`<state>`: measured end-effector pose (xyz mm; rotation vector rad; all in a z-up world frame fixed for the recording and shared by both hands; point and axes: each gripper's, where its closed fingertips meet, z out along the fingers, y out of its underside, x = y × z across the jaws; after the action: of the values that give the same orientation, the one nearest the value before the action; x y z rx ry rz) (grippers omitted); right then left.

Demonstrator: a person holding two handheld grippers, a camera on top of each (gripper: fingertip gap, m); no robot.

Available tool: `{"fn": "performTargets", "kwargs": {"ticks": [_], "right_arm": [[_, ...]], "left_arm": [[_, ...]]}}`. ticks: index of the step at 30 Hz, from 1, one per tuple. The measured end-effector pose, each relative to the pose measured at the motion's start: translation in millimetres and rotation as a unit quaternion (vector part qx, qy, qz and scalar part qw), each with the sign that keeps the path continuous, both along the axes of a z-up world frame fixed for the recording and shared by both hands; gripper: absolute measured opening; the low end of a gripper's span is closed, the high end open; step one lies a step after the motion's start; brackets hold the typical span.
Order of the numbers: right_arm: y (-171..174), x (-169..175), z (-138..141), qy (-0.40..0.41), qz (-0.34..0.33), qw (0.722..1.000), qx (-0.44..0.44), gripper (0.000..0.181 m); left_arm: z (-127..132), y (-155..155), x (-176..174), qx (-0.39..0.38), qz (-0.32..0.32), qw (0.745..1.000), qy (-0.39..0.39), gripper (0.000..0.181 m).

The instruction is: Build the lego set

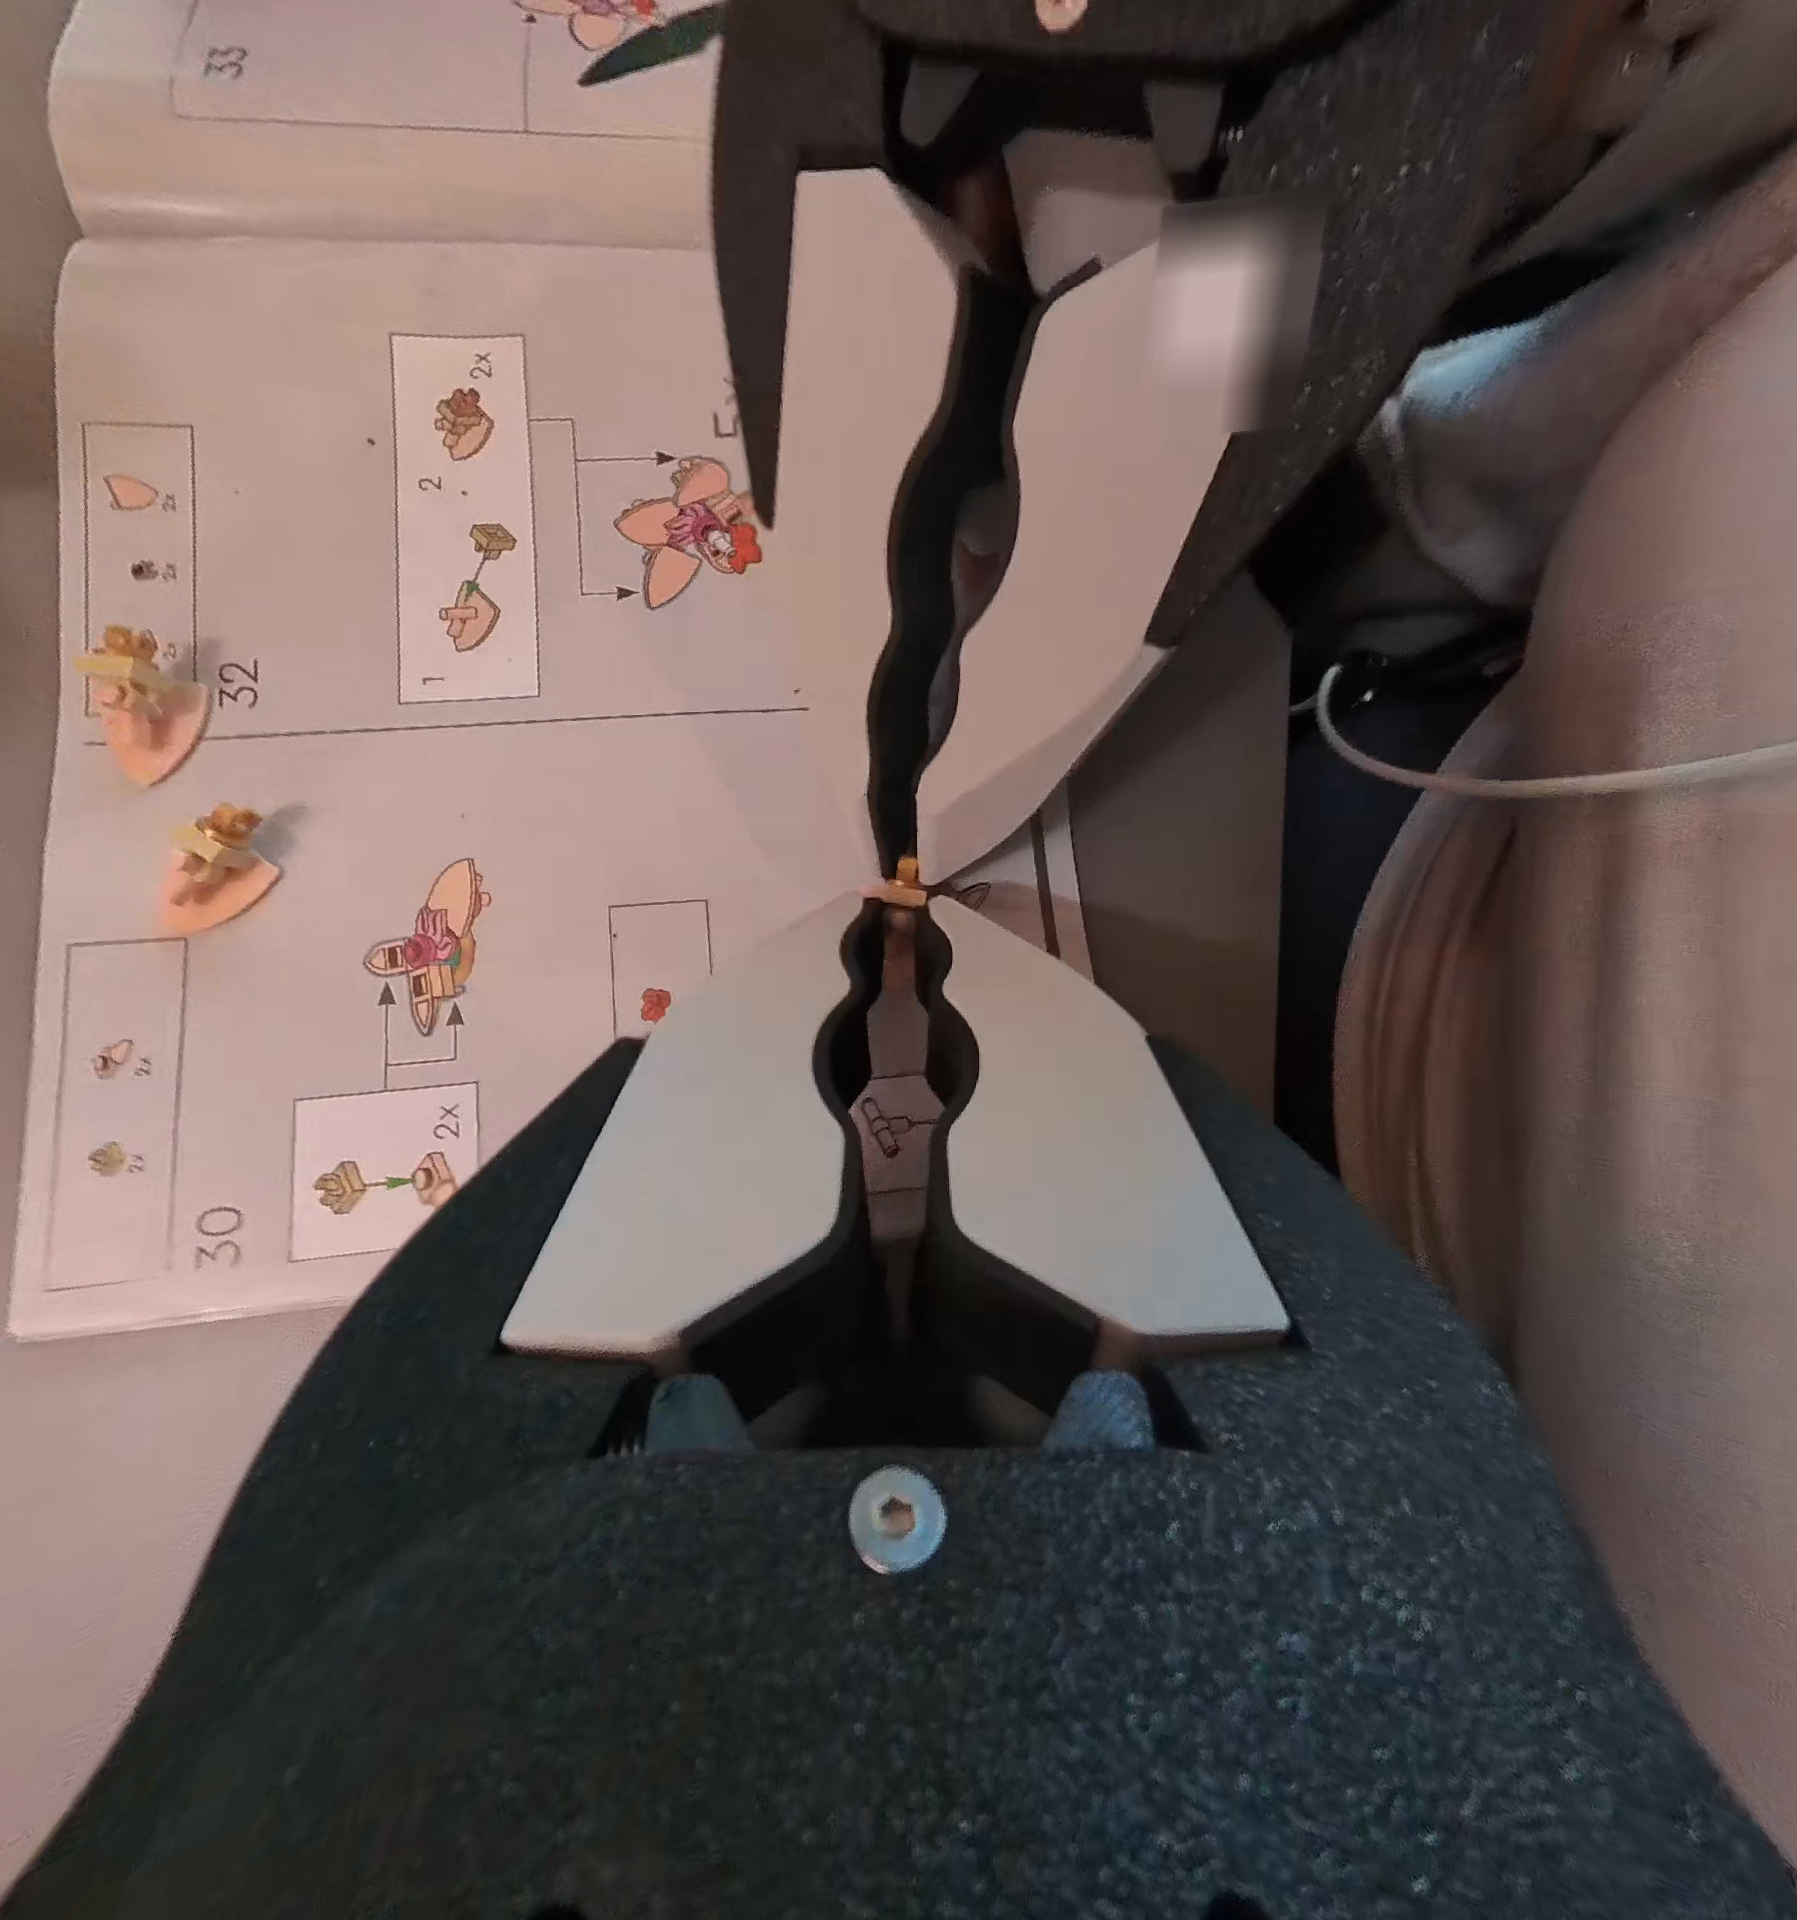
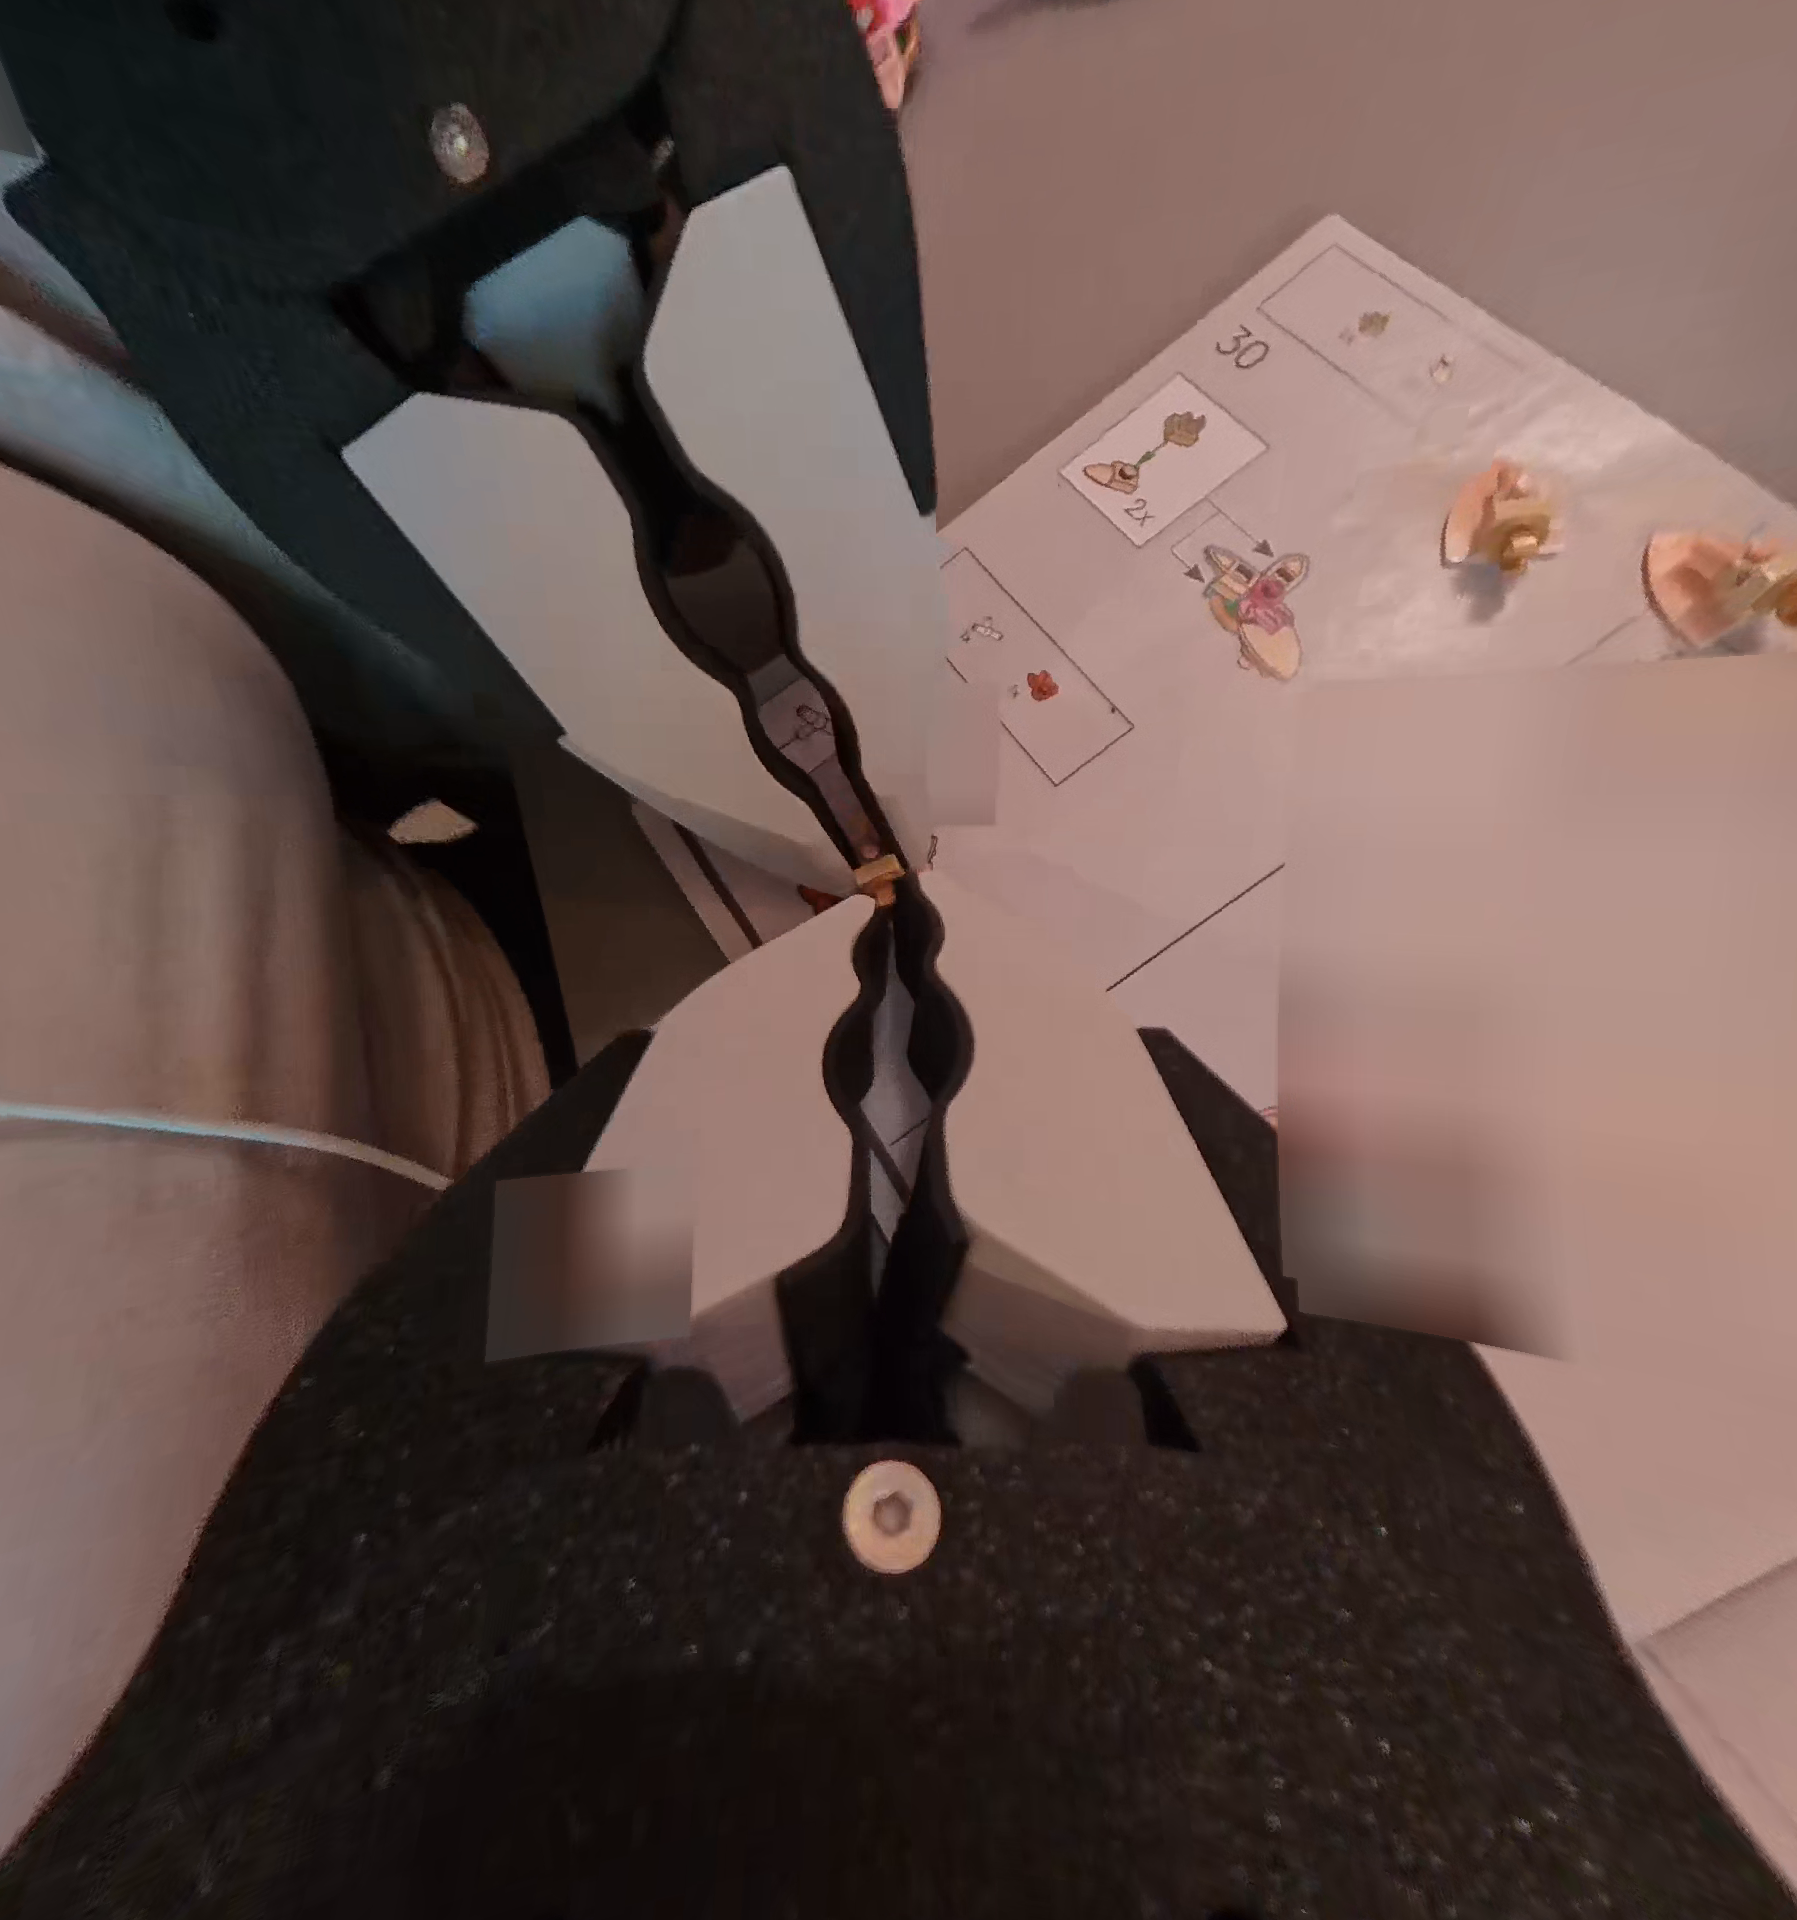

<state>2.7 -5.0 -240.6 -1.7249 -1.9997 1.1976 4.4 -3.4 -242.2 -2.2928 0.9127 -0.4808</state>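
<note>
My left gripper (image 1: pixel 899 908) and my right gripper (image 1: pixel 906 858) meet tip to tip above the open instruction booklet (image 1: pixel 478 790). Both are shut, and a small tan and gold lego piece (image 1: pixel 906 885) is pinched where the tips touch. The right wrist view shows the same: my right gripper (image 2: pixel 890 908) is below, the left gripper (image 2: pixel 870 850) comes in from the upper left, and the tan piece (image 2: pixel 879 871) sits between them. How much of the piece each gripper holds is hidden. Two built peach petal assemblies (image 1: pixel 151 707) (image 1: pixel 219 862) lie on the booklet.
The petal assemblies also show in the right wrist view (image 2: pixel 1496 520) (image 2: pixel 1751 587) on the booklet (image 2: pixel 1185 810). A person's beige clothing (image 1: pixel 1652 1039) and a thin cable (image 1: pixel 1600 781) are close beside the grippers. The booklet lies on a grey table (image 2: pixel 1393 125).
</note>
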Motion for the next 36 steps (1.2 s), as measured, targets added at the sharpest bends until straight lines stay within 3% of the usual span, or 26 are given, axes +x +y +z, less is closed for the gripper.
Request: {"fn": "performTargets", "kwargs": {"ticks": [1, 8, 21, 25, 36], "right_arm": [[-0.2, 0.1, 0.0, 0.002, -0.010, 1.000, -0.013, 0.000], [-0.9, 0.1, 0.0, 0.006, -0.028, 0.999, -0.044, 0.000], [-0.7, -0.4, -3.0, -0.005, -0.037, 0.998, -0.046, 0.001], [-2.0, 6.5, 1.2, 0.007, -0.035, 0.998, -0.048, 0.014], [3.6, 1.0, -2.7, 0.023, -0.030, 0.999, 0.035, 0.004]], "left_arm": [[0.1, 0.2, 0.0, 0.001, 0.006, 1.000, -0.012, 0.005], [0.5, 0.9, 0.6, 0.008, 0.006, 0.997, -0.071, 0.005], [1.0, 1.8, 1.0, -0.006, 0.008, 0.996, -0.090, 0.006], [1.5, 1.8, 1.4, -0.013, 0.013, 0.995, -0.099, 0.006], [2.8, 1.2, 2.9, -0.013, 0.013, 0.995, -0.100, 0.006]]}}
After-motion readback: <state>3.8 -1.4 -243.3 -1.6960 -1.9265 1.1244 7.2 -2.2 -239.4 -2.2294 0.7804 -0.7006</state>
